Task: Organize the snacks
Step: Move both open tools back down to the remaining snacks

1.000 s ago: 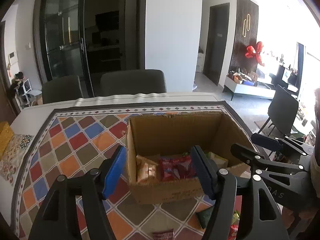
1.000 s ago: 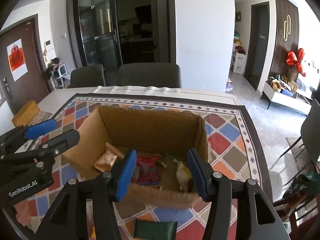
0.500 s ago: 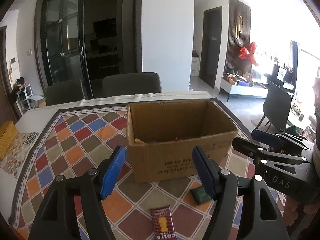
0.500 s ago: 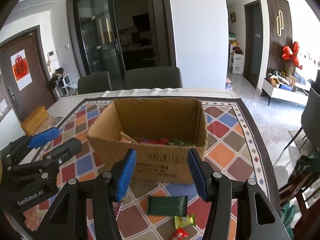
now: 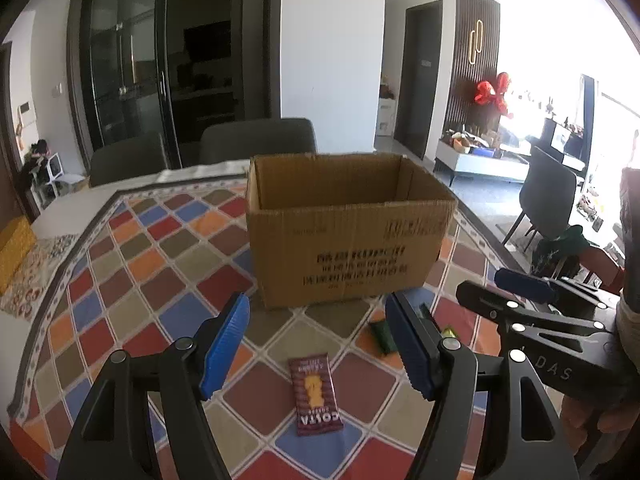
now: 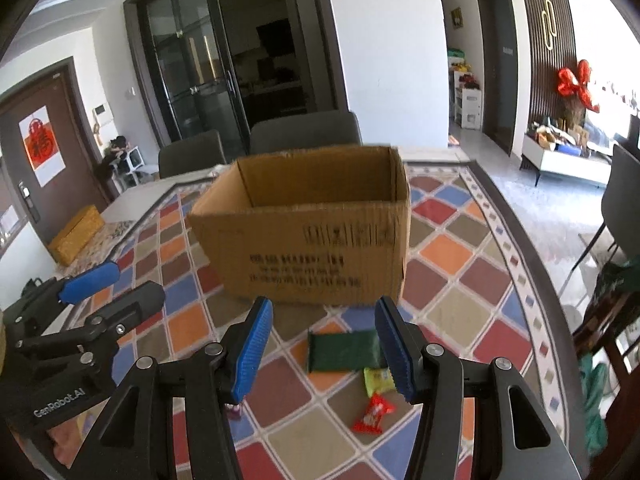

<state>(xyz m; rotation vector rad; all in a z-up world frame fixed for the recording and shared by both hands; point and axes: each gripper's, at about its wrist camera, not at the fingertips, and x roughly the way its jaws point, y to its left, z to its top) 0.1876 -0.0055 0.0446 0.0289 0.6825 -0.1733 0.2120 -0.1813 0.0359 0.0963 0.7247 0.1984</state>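
Left tool (image 5: 320,344): jaws spread wide, nothing held. A maroon snack packet (image 5: 316,394) lies flat on the counter (image 5: 132,280) just ahead, between its blue pads.

Right tool (image 6: 326,350): jaws likewise wide, nothing held. A dark green packet (image 6: 344,350) lies directly ahead between its fingers; a yellow-green sweet (image 6: 378,380) and a red sweet (image 6: 372,414) lie just below it, toward the right finger.

The cardboard box (image 6: 312,236) stands upright beyond both tools (its contents cannot be seen from this low angle).
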